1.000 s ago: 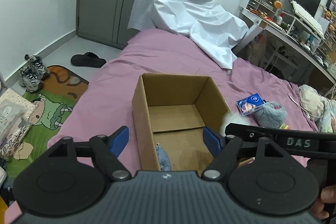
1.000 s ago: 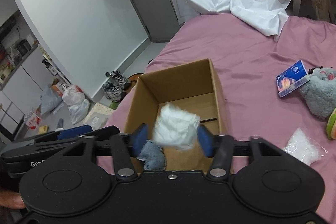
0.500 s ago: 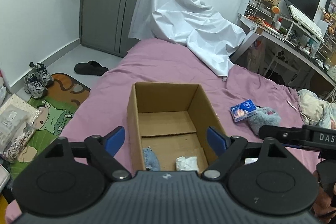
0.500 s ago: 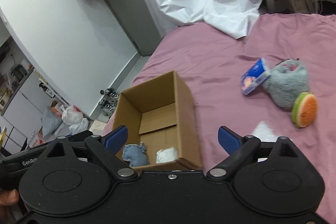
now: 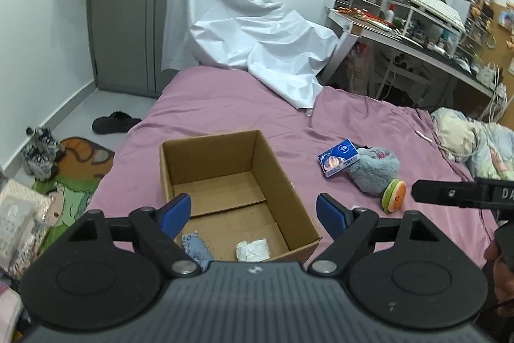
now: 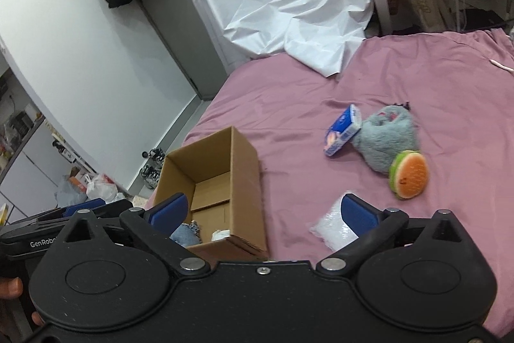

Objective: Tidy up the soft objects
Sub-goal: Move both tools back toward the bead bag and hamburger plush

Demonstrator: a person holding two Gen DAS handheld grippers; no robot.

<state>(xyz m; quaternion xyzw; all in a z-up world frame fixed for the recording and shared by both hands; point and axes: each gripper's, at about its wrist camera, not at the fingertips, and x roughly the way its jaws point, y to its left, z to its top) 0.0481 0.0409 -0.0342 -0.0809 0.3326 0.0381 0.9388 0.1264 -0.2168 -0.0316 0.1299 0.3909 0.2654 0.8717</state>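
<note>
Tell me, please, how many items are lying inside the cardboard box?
2: a blue denim piece in the near left corner and a white wad to its right in the cardboard box. The near wall could hide more.

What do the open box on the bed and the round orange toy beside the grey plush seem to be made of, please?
Box: apparently corrugated cardboard, matte brown, with folded bottom flaps. Orange toy: probably plush fabric, with a soft, fuzzy-looking surface and a green edge band.

The right gripper (image 6: pixel 261 209), jaws just spread wide with nothing between them, hangs over the pink bed (image 6: pixel 295 105), cardboard box (image 6: pixel 244 179) at eleven o'clock, burger plush (image 6: pixel 409 174) at two o'clock
</note>
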